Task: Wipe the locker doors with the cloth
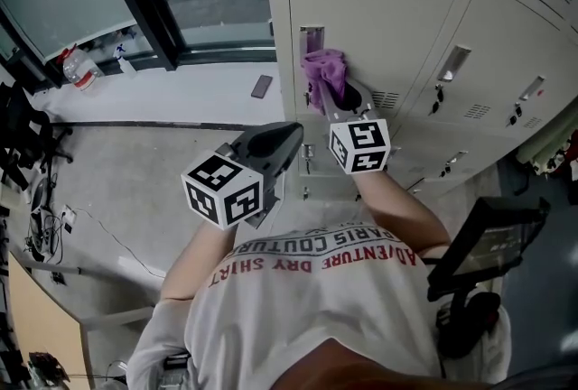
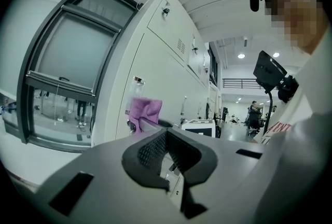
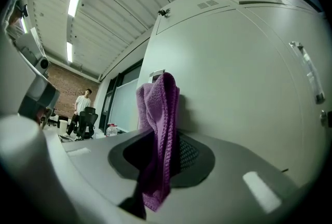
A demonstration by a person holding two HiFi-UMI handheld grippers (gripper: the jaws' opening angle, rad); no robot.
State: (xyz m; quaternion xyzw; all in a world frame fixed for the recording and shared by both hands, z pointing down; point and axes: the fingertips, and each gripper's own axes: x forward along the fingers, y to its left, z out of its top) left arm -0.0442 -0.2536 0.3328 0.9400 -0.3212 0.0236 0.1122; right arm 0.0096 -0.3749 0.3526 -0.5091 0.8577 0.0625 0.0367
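Softly knitted cloth (image 3: 158,129) (right hand-held gripper (image 3: 162,158) clamped), flat locker door (image 3: 233,78)

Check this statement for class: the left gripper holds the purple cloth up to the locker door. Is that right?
Not quite. The right gripper holds the purple cloth up to the locker door, as the right gripper view shows. The left gripper is shut with nothing between its jaws.

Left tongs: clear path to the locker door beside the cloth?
Likely yes. Left tongs hold nothing and face the locker door, nothing between; the right tongs hold the cloth alongside.
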